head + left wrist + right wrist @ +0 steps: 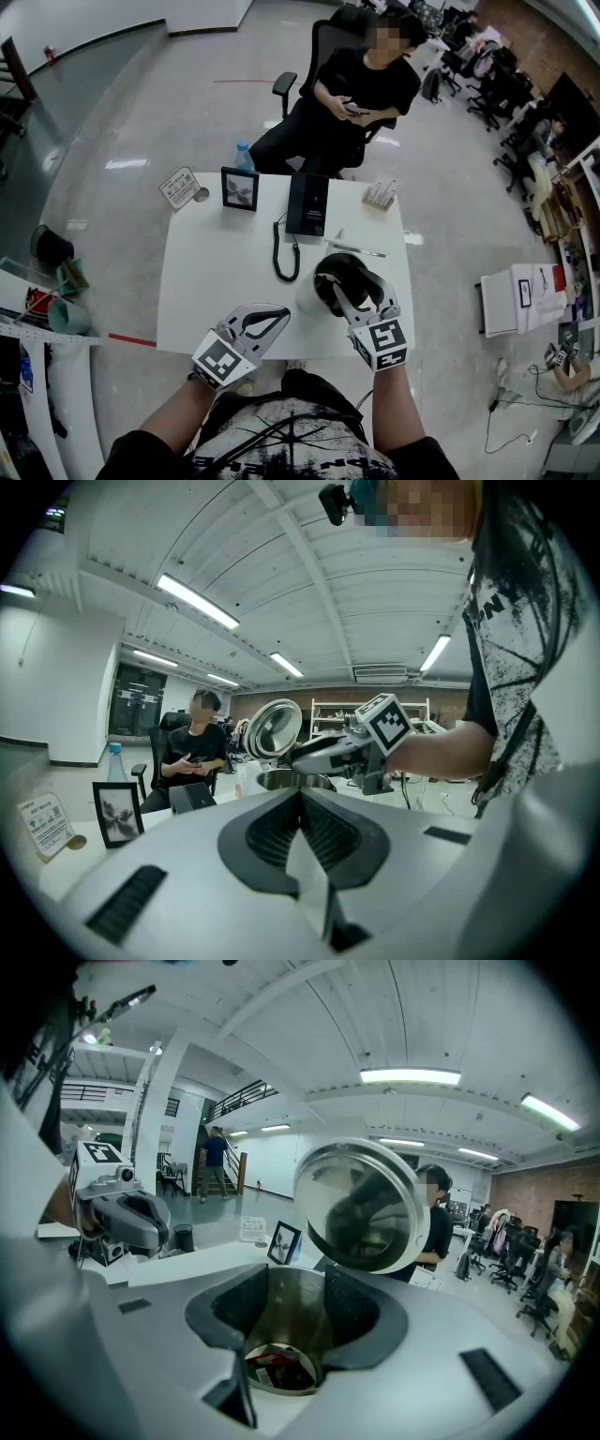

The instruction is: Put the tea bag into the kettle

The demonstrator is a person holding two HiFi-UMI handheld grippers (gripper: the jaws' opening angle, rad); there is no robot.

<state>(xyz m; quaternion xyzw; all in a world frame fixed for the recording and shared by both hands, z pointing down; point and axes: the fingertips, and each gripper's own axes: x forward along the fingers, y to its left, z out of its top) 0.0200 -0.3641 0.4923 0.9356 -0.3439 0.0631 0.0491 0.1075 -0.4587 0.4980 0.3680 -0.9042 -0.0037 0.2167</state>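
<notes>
White table (211,281), open office. Left gripper (267,321) clenches a white slip (307,878); right gripper (339,286) released — tea bag (277,1371) dim inside kettle (291,1316).

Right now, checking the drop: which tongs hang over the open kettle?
The right tongs: jaws apart above the kettle mouth, tea bag lying inside. The left tongs sit shut beside it.
</notes>
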